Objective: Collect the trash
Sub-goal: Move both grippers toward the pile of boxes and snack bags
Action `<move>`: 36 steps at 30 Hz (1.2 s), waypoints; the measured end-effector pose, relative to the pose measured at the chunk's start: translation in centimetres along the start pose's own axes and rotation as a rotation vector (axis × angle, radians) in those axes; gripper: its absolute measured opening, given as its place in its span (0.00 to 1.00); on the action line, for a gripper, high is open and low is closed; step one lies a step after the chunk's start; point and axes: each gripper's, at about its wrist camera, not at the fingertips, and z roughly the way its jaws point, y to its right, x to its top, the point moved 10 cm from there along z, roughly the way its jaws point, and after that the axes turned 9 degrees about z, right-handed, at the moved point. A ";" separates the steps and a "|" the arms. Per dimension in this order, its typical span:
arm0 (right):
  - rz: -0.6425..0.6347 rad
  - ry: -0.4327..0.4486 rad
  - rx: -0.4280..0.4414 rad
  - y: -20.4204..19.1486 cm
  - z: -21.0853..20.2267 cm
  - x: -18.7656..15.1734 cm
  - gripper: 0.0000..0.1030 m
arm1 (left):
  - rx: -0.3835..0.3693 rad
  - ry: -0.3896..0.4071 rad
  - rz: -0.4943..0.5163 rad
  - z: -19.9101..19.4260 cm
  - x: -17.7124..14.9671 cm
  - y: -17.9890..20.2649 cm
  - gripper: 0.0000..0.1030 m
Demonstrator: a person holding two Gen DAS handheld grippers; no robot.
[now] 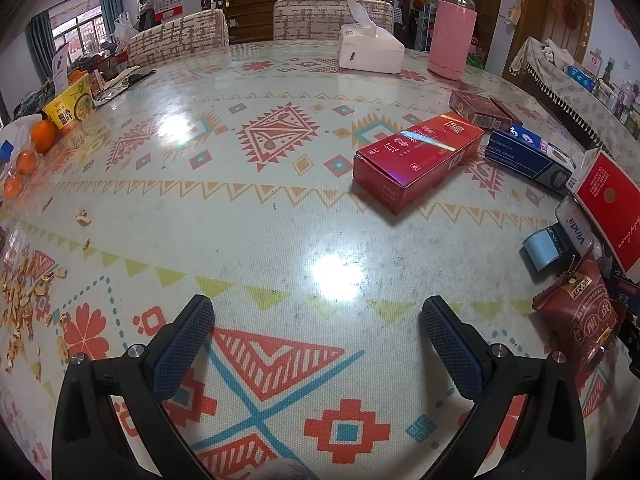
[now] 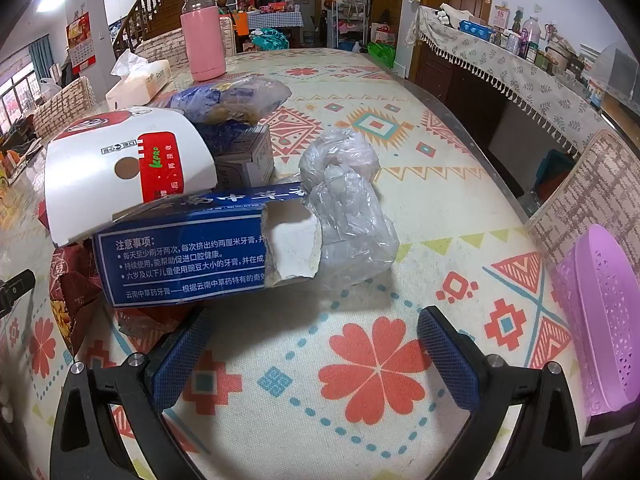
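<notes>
In the left wrist view my left gripper (image 1: 316, 316) is open and empty above the patterned tablecloth (image 1: 280, 240). A red carton (image 1: 416, 156) lies ahead to the right, with a dark red box (image 1: 480, 110), a blue box (image 1: 528, 156) and a brown snack bag (image 1: 576, 316) further right. Nut shells (image 1: 24, 296) are scattered at the left. In the right wrist view my right gripper (image 2: 312, 320) is open and empty. Just ahead lie a torn blue toothpaste box (image 2: 192, 256), a crumpled clear plastic bag (image 2: 352, 216) and a white and red paper container (image 2: 128, 172).
A pink flask (image 1: 452, 32) and a tissue box (image 1: 370, 50) stand at the far side. Oranges (image 1: 42, 136) and a yellow noodle cup (image 1: 72, 104) sit at the left edge. A purple plastic basket (image 2: 604, 320) is at the right edge. Chairs surround the table.
</notes>
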 end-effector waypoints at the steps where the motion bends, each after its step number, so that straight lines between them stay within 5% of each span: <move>1: 0.000 0.000 0.000 0.0 0.0 0.0 1.00 | 0.000 0.000 0.000 0.0 0.0 0.0 1.00; 27: -0.022 -0.084 0.041 0.4 -0.3 -0.4 1.00 | -0.015 -0.033 0.001 -0.2 -0.2 0.2 1.00; 36: -0.060 0.104 0.073 0.1 -7.3 -1.5 1.00 | 0.014 0.138 0.031 -8.3 0.0 1.0 1.00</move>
